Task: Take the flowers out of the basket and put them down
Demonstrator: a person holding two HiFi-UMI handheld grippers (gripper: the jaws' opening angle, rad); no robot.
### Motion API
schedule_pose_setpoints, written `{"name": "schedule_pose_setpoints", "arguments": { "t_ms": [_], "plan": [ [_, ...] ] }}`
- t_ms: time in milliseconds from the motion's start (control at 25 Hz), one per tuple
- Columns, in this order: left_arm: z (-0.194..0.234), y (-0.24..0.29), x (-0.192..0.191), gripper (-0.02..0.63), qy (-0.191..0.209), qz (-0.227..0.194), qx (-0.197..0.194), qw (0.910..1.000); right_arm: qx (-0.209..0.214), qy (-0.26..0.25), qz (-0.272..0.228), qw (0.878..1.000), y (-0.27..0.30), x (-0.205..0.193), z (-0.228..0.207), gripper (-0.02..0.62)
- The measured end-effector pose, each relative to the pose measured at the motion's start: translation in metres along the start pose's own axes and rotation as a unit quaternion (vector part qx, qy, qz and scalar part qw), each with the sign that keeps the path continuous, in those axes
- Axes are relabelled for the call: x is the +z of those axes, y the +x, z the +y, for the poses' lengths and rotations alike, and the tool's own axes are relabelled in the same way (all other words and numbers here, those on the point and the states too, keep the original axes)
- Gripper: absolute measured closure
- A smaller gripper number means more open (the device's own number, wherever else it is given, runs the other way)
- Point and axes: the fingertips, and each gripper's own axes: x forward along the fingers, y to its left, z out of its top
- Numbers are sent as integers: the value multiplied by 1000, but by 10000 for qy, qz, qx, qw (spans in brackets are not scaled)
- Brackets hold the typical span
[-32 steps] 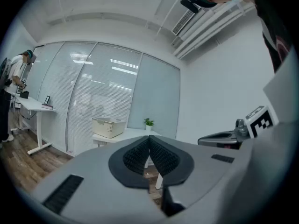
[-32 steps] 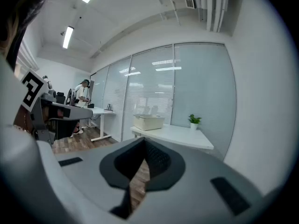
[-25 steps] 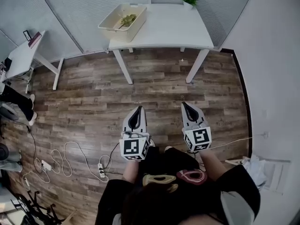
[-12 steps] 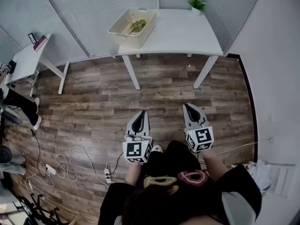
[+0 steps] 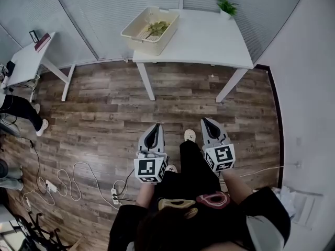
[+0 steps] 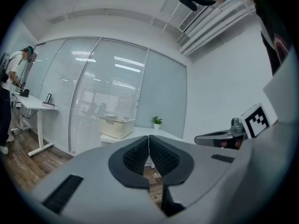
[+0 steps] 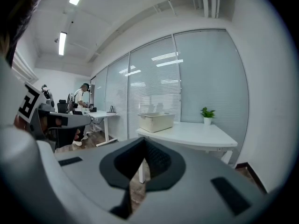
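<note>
A cream basket [image 5: 151, 29] stands on the left end of a white table [image 5: 209, 38], far ahead of me. Greenish flowers [image 5: 157, 27] lie inside it. Both grippers hang over the wooden floor, well short of the table, and hold nothing. My left gripper [image 5: 155, 129] is shut, its pads pressed together [image 6: 149, 148]. My right gripper [image 5: 208, 124] is shut as well, its jaws meeting [image 7: 144, 155]. In the left gripper view the basket [image 6: 117, 126] is small and distant; in the right gripper view the basket [image 7: 156, 121] sits on the table [image 7: 196, 134].
A small potted plant [image 5: 227, 7] stands at the table's far right corner. A second white desk [image 5: 31, 56] and a person's legs [image 5: 18, 111] are at the left. Cables and a power strip [image 5: 112, 195] lie on the floor. A white wall runs along the right.
The table and basket have shifted right and slightly down in the head view as I walk. A foot has stepped forward between the grippers. Both grippers stay shut.
</note>
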Motion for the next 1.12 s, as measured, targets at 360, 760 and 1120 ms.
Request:
{"name": "schedule_pose_setpoints", "arguments": {
  "t_ms": [360,760,1120],
  "plan": [
    [16,87,10,588,1,84,234,9997,191,-29,40,9998,84,17,-61,591],
    [22,189,24,588,-18,121,515,9986,578,-65,55,9983,166,40,-129,591],
    [11,264,33,588,79,112,704,9974,778,-10,34,9970,214,51,-189,591]
  ]
}}
